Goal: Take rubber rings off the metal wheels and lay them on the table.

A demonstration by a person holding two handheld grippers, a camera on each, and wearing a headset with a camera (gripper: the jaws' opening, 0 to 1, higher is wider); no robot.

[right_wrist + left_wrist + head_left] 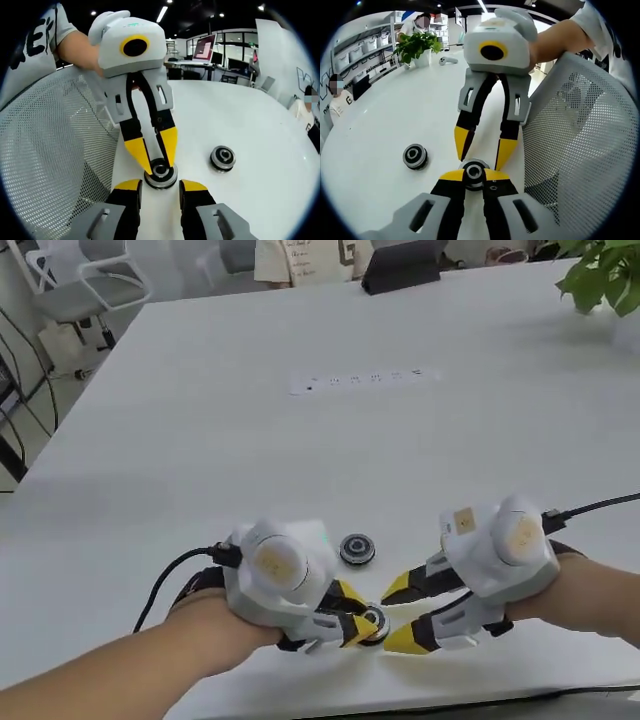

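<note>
A metal wheel (161, 174) is pinched between the jaws of the left gripper (473, 176). The right gripper (160, 186) is held facing it, jaws spread and tips flanking that wheel. A second wheel (415, 156) is seen on the table (300, 460) just beside the jaws, touched by neither gripper.

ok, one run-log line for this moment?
left tongs: shut on held wheel | right tongs: open, tips flanking it | second wheel: on table, apart
</note>
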